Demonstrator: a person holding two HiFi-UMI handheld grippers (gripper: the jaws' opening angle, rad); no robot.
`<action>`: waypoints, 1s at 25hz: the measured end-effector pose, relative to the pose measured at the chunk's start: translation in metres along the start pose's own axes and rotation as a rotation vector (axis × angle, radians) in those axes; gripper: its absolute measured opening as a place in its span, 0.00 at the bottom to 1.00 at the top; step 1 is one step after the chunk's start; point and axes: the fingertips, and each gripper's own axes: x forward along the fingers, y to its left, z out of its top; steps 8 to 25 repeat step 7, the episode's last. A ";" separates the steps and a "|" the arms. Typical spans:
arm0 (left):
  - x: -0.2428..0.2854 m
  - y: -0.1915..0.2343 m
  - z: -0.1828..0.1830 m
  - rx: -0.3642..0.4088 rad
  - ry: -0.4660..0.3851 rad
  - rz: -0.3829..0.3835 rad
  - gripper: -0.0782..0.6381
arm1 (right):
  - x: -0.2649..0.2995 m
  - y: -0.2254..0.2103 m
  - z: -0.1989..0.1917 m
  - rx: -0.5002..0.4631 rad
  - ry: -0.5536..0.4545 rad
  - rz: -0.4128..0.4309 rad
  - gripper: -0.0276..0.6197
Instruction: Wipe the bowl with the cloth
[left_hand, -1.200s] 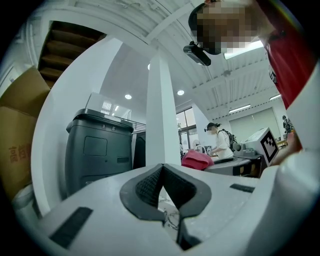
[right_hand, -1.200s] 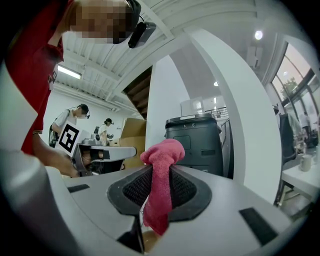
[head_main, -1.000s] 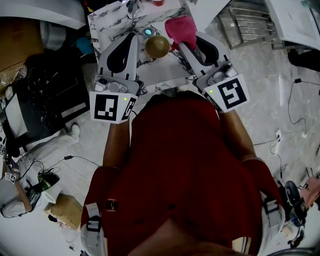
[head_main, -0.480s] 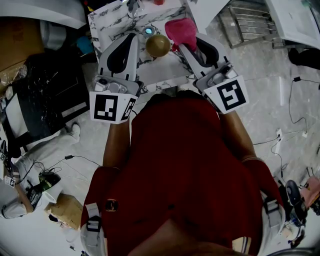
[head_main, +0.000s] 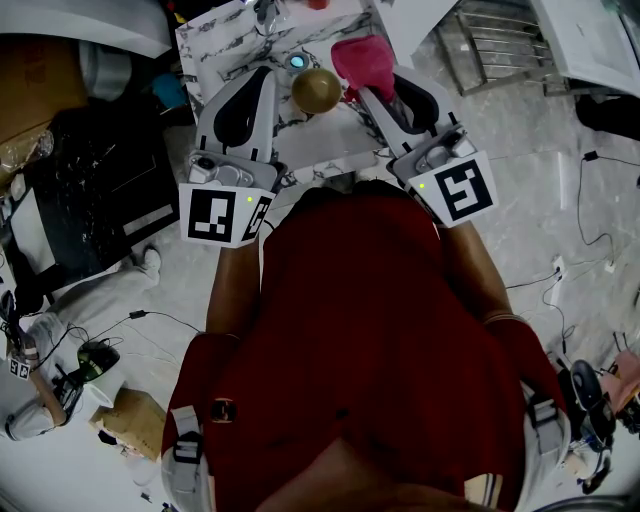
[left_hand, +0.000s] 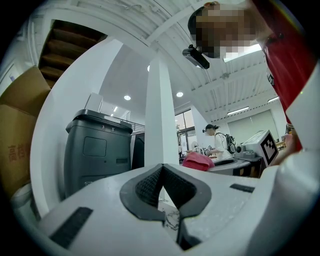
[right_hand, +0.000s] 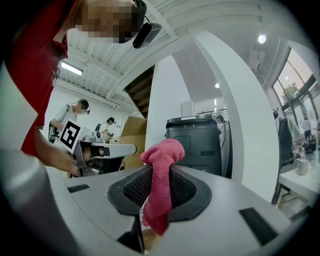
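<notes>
Seen from above, a person holds two tools over a marbled table (head_main: 225, 45). The left tool (left_hand: 161, 170) has its jaws closed together, empty. The right tool (right_hand: 159, 181) pinches a pink cloth (right_hand: 162, 150). A golden-brown bowl (head_main: 316, 91) sits on the table between the tool tips

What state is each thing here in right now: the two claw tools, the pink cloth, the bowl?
Left gripper: shut, nothing between its jaws.
Right gripper: shut on the cloth.
Cloth: bunched, pinched between the right gripper's jaws, its end sticking out past their tips.
Bowl: on the table between the two grippers, not held; I cannot tell which way up it is.
</notes>
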 end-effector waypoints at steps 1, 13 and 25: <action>0.000 0.000 0.000 0.000 0.000 0.000 0.12 | 0.000 0.000 0.000 -0.003 0.001 0.001 0.17; -0.002 0.002 0.001 -0.003 -0.004 0.004 0.12 | 0.000 0.001 0.002 0.000 -0.003 -0.005 0.17; -0.002 0.002 0.001 -0.003 -0.004 0.004 0.12 | 0.000 0.001 0.002 0.000 -0.003 -0.005 0.17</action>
